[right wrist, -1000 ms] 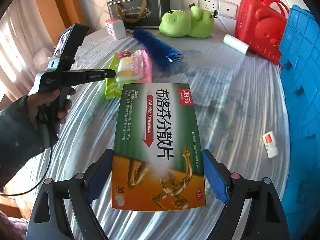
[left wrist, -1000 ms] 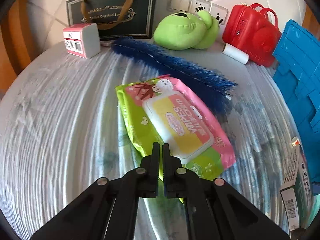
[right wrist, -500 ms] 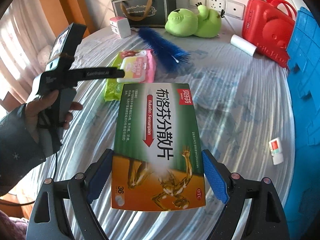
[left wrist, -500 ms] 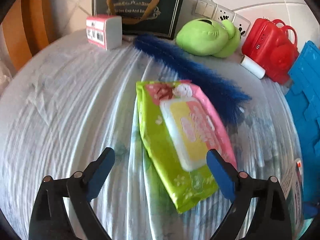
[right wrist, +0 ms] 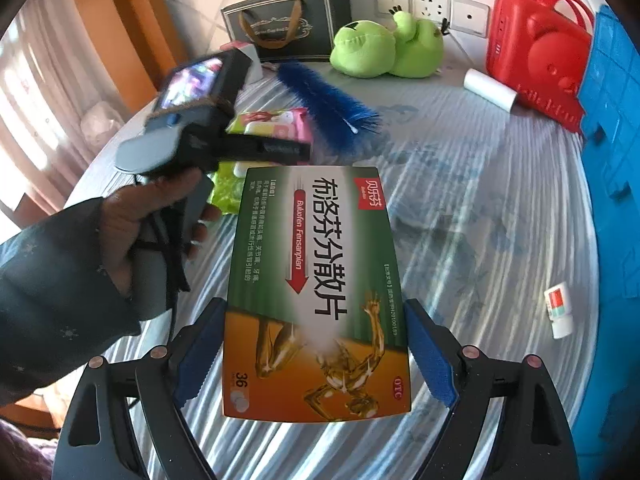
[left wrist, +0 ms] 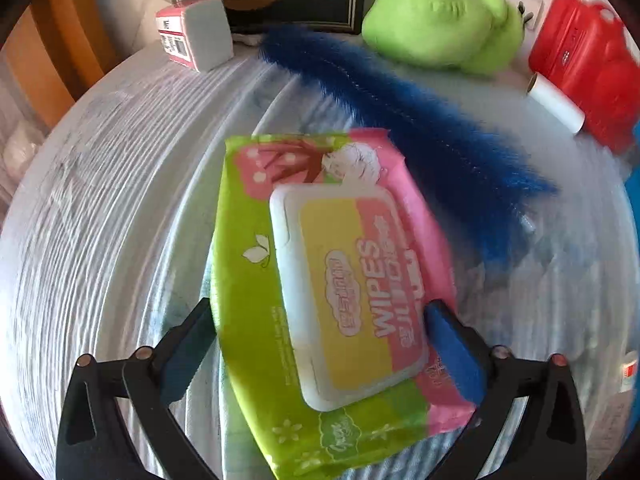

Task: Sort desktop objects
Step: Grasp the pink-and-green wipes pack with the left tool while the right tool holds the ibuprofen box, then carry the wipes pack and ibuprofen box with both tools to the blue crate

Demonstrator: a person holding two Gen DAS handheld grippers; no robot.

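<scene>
Wipes pack (left wrist: 320, 292) between my left tongs (left wrist: 318, 332), medicine box (right wrist: 316, 292) clamped in my right tongs (right wrist: 316, 344).
Left view: my jaws, just opened wide, straddle the pack lying beside the blue brush (left wrist: 404, 120). Right view: my pads press the box's sides, this side of that brush.

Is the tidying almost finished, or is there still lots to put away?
Still lots. Nothing looks sorted yet. The right gripper holds the medicine box above the table. The left gripper has just opened wide around the wipes pack, not squeezing it yet. The blue brush, green plush, white roll and small tube still lie loose.
</scene>
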